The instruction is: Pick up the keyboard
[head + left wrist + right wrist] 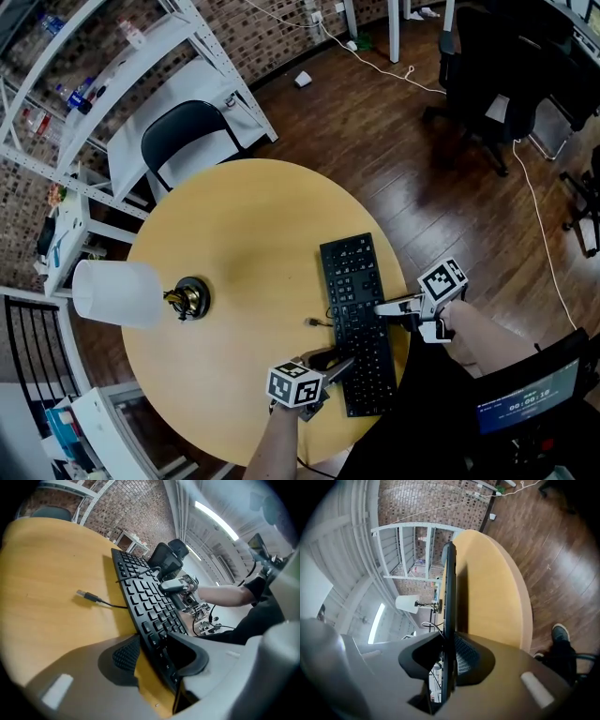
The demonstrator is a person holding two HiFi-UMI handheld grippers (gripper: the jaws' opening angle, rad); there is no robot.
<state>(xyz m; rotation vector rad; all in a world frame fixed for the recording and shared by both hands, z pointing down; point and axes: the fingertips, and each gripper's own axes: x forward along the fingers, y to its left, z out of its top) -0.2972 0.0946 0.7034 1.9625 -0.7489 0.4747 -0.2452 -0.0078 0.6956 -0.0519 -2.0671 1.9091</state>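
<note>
A black keyboard (352,281) lies at the right of the round yellow table (234,225). My left gripper (333,361) is at its near left corner. In the left gripper view (157,651) one jaw lies over the keys (140,588) and the ribbed pad (124,653) sits against the keyboard's side edge, so it is shut on the keyboard. My right gripper (384,307) holds the right edge. In the right gripper view the keyboard (449,588) runs edge-on between the jaws (447,656), with both pads pressed on it.
The keyboard's loose USB plug (312,322) rests on the table to its left. A lamp with a white shade (117,292) stands at the table's left edge. A black chair (187,141) and white shelving (94,75) are behind; an office chair (497,66) stands at the upper right.
</note>
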